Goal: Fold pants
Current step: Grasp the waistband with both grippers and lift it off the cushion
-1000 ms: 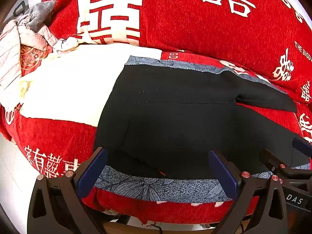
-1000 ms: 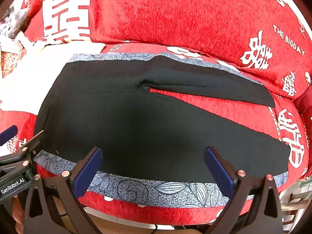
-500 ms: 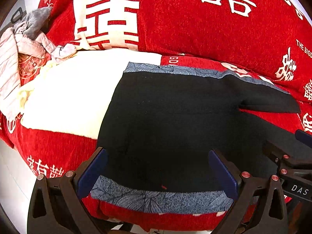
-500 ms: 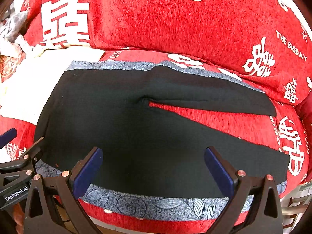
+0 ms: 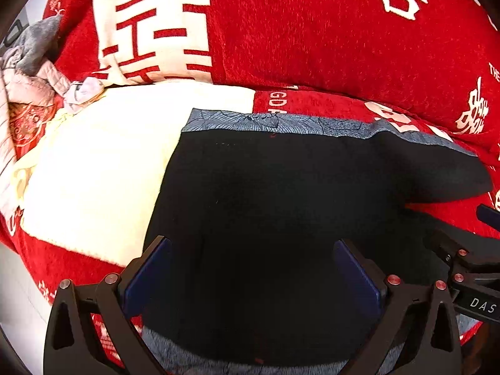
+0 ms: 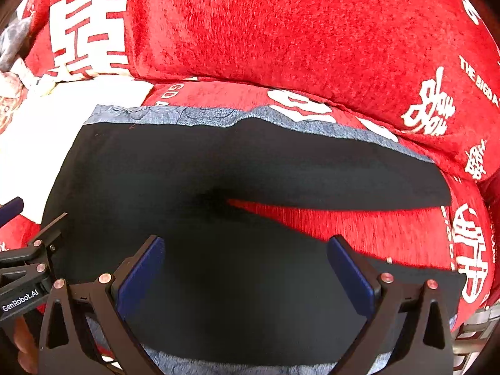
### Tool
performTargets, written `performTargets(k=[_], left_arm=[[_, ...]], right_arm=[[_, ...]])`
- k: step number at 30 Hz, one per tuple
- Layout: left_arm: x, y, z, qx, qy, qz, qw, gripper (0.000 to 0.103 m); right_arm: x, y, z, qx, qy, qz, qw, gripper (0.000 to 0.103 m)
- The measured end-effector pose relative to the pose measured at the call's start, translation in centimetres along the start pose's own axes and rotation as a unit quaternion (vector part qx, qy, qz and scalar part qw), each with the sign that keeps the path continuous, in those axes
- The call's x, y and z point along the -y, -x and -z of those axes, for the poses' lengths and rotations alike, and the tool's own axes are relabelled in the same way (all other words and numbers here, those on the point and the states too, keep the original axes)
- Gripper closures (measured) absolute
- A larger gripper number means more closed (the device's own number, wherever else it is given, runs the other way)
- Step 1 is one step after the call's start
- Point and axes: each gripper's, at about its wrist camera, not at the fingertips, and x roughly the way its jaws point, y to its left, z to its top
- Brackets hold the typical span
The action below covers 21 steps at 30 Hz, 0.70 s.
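Note:
Black pants (image 5: 281, 193) lie spread flat on a red sofa seat, waist to the left, two legs (image 6: 343, 172) splayed apart to the right. A blue-grey leaf-patterned band (image 5: 281, 123) runs along their far side and another along the near side. My left gripper (image 5: 253, 268) hovers open over the waist part, blue pads wide apart with nothing between them. My right gripper (image 6: 247, 268) stands open above the near leg by the crotch. Each gripper shows at the edge of the other's view.
A cream blanket (image 5: 103, 172) covers the seat left of the pants. Crumpled clothes (image 5: 28, 72) pile at the far left. A red backrest cushion (image 6: 281, 31) with white characters rises behind. The sofa's front edge is close below the grippers.
Both grippers have moved forward and lower over the pants, so the fabric fills more of each view. The pants have not moved. Both stay open.

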Motion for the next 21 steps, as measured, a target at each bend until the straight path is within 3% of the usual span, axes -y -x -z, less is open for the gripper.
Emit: performTargets(k=[8,11,16,21], left_arm=[[0.3,-4.0,-3.2,-0.041,-0.007,0.016,0.9990,0.000],[0.3,-5.3,-4.3,-0.056,-0.014,0.020,0.9982,0.000],[-0.7,-7.4,-6.6,-0.088,-0.002,0.037,0.9954,0.000],[-1.4,-8.6,-8.3,-0.100,0.000,0.049,0.9938,0.000]], right_arm=[[-0.2,-3.6,-3.8,-0.014,0.050,-0.017,0.999,0.000],[-0.1,-5.1,-5.5,-0.018,0.075,-0.046,0.996,0.000],[-0.7,-7.1,-8.9,-0.013,0.137,-0.121,0.983,0.000],[-2.8,-9.3,-11.9,-0.014,0.208,-0.159,0.965,0.000]])
